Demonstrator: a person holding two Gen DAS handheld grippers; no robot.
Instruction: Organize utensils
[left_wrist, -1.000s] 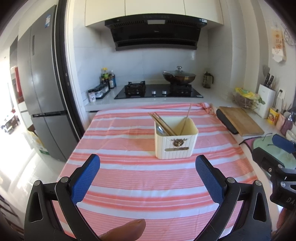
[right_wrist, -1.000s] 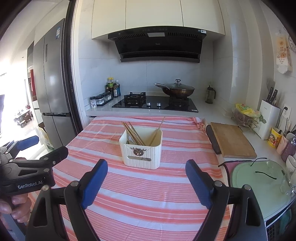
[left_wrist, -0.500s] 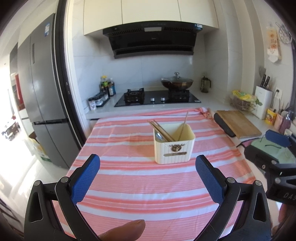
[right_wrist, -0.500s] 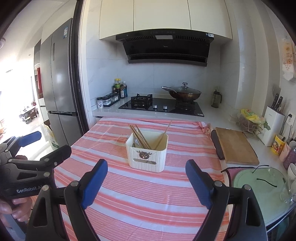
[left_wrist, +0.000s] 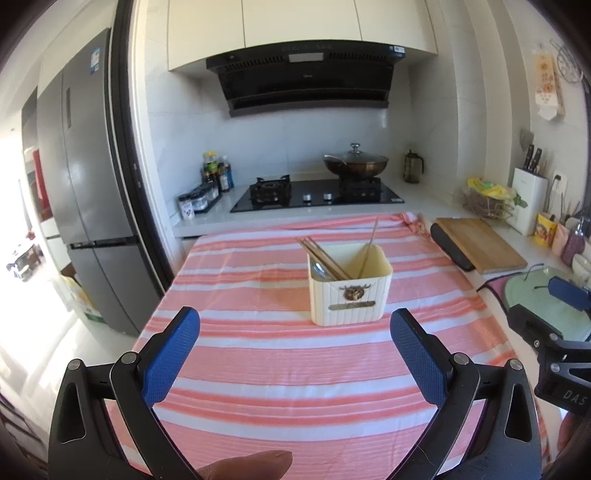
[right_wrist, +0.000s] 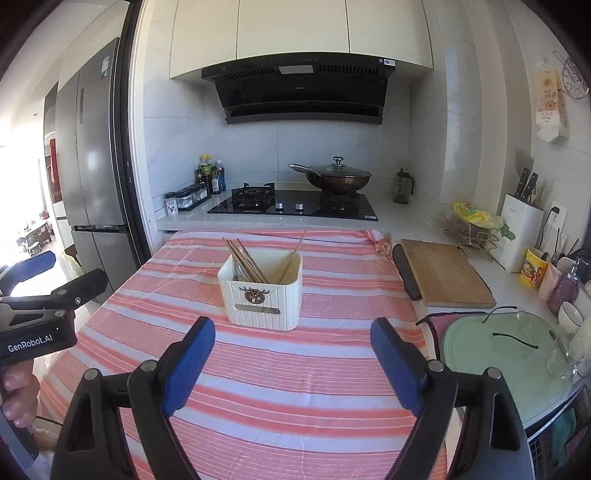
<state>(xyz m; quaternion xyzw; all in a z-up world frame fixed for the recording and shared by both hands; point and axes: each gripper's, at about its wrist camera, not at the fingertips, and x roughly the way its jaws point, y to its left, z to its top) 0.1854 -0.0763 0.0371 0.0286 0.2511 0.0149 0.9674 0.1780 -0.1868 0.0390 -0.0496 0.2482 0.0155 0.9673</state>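
Both the left gripper (left_wrist: 295, 334) and right gripper (right_wrist: 293, 341) hung spread and empty short of the cream holder (right_wrist: 260, 293) mid-cloth, chopsticks (right_wrist: 246, 260) inside, so a steady, level approach looked wise.

Your right gripper (right_wrist: 291, 339) hangs wide apart over the pink-and-white striped tablecloth (right_wrist: 280, 391).
At your 12 o'clock the cream ribbed plastic utensil holder (right_wrist: 263, 291) stands upright, brown wooden chopsticks (right_wrist: 246, 259) leaning left inside it and one lone chopstick (right_wrist: 293, 254) leaning right. Your left gripper (right_wrist: 40, 280) sits at 9 o'clock, well apart from the holder. The wooden cutting board (right_wrist: 443, 275) lies at 2 o'clock.
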